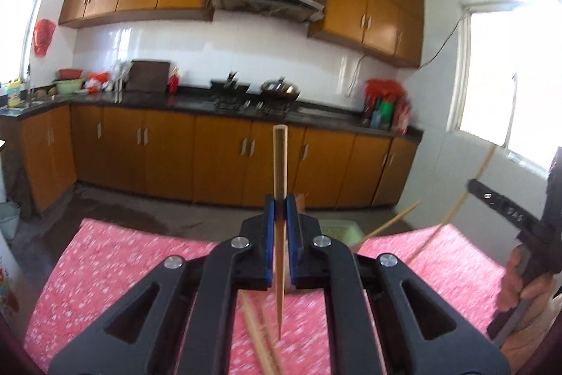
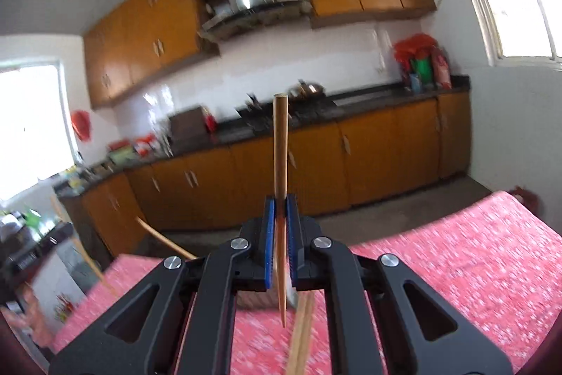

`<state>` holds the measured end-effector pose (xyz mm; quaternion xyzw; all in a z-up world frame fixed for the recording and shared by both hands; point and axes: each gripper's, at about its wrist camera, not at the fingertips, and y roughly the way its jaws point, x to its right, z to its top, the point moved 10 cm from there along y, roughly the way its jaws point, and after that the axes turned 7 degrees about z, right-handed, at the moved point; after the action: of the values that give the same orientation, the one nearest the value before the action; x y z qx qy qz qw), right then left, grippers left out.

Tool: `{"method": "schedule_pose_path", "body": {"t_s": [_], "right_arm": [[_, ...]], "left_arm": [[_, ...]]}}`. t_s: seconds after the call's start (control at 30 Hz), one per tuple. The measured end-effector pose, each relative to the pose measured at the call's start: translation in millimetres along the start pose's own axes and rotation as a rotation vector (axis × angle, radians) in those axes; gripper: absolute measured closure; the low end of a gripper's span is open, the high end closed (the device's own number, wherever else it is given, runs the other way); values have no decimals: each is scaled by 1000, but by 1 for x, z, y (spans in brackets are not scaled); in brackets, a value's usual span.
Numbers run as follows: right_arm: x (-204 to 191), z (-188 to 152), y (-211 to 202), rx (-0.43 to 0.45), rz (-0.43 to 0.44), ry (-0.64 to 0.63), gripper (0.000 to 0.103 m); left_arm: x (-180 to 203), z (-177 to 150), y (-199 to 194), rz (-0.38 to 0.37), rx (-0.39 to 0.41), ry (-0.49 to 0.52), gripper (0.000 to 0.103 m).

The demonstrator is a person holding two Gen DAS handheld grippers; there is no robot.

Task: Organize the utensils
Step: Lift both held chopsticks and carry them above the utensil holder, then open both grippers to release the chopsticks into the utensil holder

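My left gripper (image 1: 280, 199) is shut on a wooden chopstick (image 1: 280, 164) that stands upright between its blue pads, thick end up and tip down. My right gripper (image 2: 280, 199) is likewise shut on a second upright chopstick (image 2: 281, 143). Both are raised above a table with a pink flowered cloth (image 1: 112, 252). More chopsticks (image 1: 258, 336) lie on the cloth below the left gripper, and others (image 2: 302, 336) lie below the right one. In the left wrist view the right gripper's body (image 1: 505, 217) shows at the right edge with its chopstick (image 1: 467, 188) and a hand (image 1: 520, 283).
A greenish container (image 1: 339, 229) sits at the table's far edge, mostly hidden behind the left gripper, with a chopstick (image 1: 393, 222) sticking out of it. Beyond are kitchen cabinets, a dark counter (image 1: 196, 102) with a stove and wok (image 1: 281, 88), and a bright window (image 1: 509, 65).
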<state>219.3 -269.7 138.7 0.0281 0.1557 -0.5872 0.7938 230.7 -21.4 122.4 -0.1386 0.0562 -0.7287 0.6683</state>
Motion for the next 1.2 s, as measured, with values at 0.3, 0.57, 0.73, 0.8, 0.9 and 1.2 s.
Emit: {"method": "schedule_pose_path", "body": {"t_s": [0.3,0.57,0.73,0.8,0.9,1.2], "right_arm": [[-21,26,46,131,-44,-44,95],[-1,-17,93,25,-58,6,95],[-1,-37,100,-25,-48,-17,95],[-1,-39,99,-33,-49,-19,95],[-4,-35,95,-36,-52,-27,87],[25,-1,32,45,-142,-39,62]], "left_arm": [[49,75,34,47,241,-38,95],[48,50,118,79,156,-101,95],[38,20,144,85,71,-106,95],[34,14,143,88,60,-102,92],[29,13,138,104,46,-92,77],[-21,26,69,143,94,-120,55]]}}
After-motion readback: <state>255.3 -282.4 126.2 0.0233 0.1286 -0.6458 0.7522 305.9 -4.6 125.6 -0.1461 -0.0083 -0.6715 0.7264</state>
